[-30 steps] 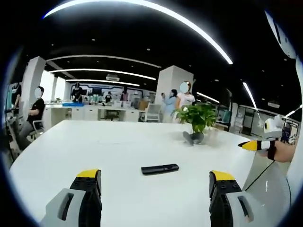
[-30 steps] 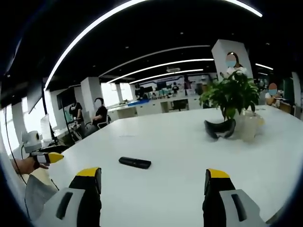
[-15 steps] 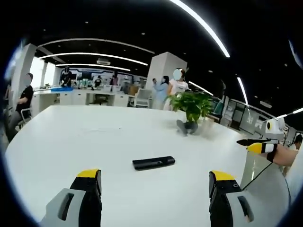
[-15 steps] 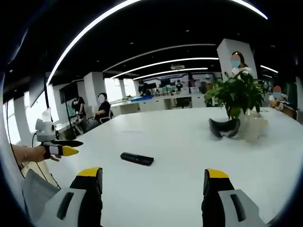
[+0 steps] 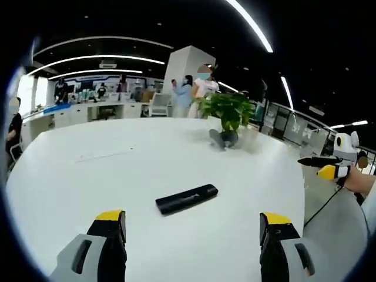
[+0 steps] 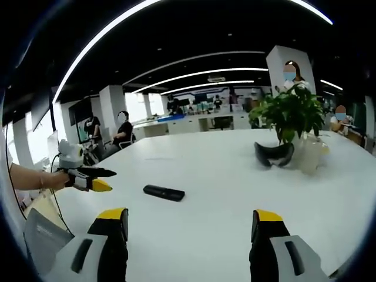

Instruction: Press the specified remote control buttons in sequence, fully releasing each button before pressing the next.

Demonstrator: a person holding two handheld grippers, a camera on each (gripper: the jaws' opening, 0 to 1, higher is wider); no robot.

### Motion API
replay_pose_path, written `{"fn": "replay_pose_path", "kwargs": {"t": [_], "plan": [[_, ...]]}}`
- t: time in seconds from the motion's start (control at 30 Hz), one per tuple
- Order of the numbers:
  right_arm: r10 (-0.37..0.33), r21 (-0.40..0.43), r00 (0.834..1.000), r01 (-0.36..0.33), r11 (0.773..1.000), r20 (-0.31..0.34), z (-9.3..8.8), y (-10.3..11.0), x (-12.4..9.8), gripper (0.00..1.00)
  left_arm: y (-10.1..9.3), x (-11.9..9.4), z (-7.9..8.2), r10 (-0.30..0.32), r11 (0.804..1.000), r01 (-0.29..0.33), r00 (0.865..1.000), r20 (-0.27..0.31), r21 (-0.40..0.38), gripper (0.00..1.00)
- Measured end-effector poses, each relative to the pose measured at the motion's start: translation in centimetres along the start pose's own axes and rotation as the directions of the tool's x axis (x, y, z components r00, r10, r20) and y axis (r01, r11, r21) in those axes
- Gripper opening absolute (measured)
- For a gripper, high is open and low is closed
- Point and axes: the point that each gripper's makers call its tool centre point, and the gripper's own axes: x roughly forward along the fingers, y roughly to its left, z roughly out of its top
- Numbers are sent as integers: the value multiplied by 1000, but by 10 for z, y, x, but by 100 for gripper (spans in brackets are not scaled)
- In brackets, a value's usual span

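Note:
A black remote control [image 5: 187, 198] lies flat on the white table [image 5: 117, 176], a little ahead of my left gripper [image 5: 192, 216]. That gripper is open, its yellow-tipped jaws wide apart with nothing between them. In the right gripper view the remote control [image 6: 164, 192] lies ahead and slightly left of my right gripper [image 6: 189, 222], which is also open and empty. The left gripper [image 6: 88, 176] comes in from the left there, held by a hand over the table edge, short of the remote. The right gripper [image 5: 329, 167] shows at the far right of the left gripper view.
A potted green plant [image 6: 288, 114] stands at the far side of the table [image 6: 223, 176], with a black headset [image 6: 273, 155] and a clear jar [image 6: 309, 155] beside it. Several people sit or stand at desks behind. A cable [image 5: 320, 205] hangs off the table's right edge.
The left gripper has moved in toward the remote, which now looks larger and nearer in its view. The right gripper has barely moved.

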Motion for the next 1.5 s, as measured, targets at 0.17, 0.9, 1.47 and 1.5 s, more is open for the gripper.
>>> {"fn": "replay_pose_path", "kwargs": {"t": [0.17,0.9,1.47,1.5], "plan": [[-12,6,1000,12,1000,1,-1,-3,-1,86,2,18,-3,-38,996,43,996,-77,73,98],[-5,13,1000,5,1000,-25,-8,-5,0,79,21,74,-32,-107,938,235,896,-430,255,98],[29,11,998,-29,1000,-59,-16,-5,0,69,30,92,-47,-130,809,464,741,-658,362,92],[32,13,997,-31,999,-63,-17,-5,0,68,31,93,-47,-125,800,474,732,-669,369,91]]}}
